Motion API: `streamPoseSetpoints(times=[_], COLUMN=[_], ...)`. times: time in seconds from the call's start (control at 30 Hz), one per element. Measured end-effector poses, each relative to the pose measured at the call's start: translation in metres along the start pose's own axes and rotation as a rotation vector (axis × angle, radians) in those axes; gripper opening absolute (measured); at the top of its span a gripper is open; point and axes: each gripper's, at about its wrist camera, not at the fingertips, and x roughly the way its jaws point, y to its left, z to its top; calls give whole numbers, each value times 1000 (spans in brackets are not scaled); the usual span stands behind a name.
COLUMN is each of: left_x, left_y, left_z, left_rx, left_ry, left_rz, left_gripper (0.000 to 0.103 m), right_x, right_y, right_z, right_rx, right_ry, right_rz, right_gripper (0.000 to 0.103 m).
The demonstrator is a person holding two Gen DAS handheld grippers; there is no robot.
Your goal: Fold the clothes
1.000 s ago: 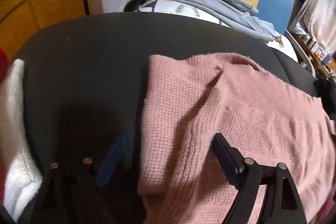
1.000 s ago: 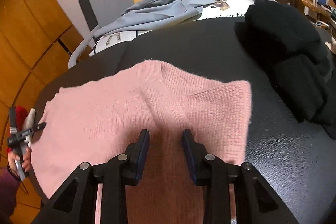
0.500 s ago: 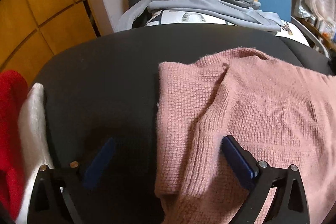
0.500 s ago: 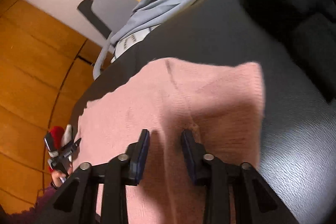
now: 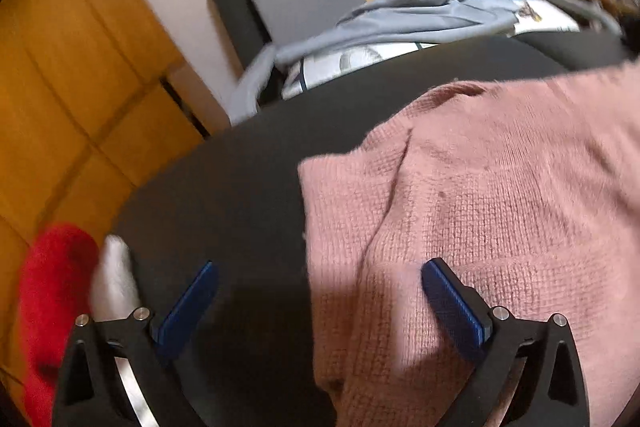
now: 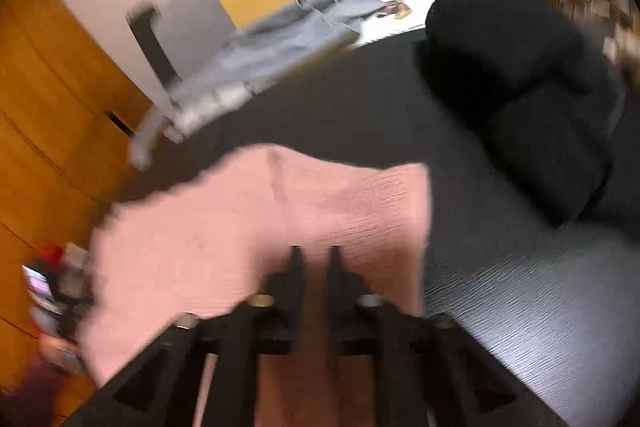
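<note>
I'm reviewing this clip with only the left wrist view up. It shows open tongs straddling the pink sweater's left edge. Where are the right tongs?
Observer: The right tongs hang over the pink sweater, near its right side.
Operator: Gripping it?
Observer: Their jaws are narrow and opening. Only flat knit shows in the gap, and I can make out no pinched fold through the blur.
Operator: Anything to the right of the sweater?
Observer: A heap of black clothing lies on the black table, apart from the sweater.
</note>
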Motion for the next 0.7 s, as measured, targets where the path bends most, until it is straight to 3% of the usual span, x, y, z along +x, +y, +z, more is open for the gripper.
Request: streamPoseSetpoints(times=[0.07,0.2,0.3,0.37,0.43,0.6,0.7], left_x=[3,1,-2,0,2,15,22], left_y=[8,4,-2,-5,-4,12,25], left_z=[1,1,2,4,2,-1,-6], left_rx=[-38,-5,20,25,17,-92,-204], left_ry=[34,31,-5,-14,-7,43,82], left_rz=[-32,-30,-3,16,18,-52,-125], left_gripper=[103,103,103,103,103,103,103], right_x=[-3,15,23,27,22,-13,6], right_y=[-9,0,19,22,25,32,24], right_z=[-2,-5,-8,-8,-7,-5,-11], right_rx=[44,-41,-129,-113,-129,-170,-138], right_ry=[16,136,123,122,96,-69,-26], right_rz=[77,102,62,66,15,-150,-213], right_gripper=[29,29,28,20,6,4,4])
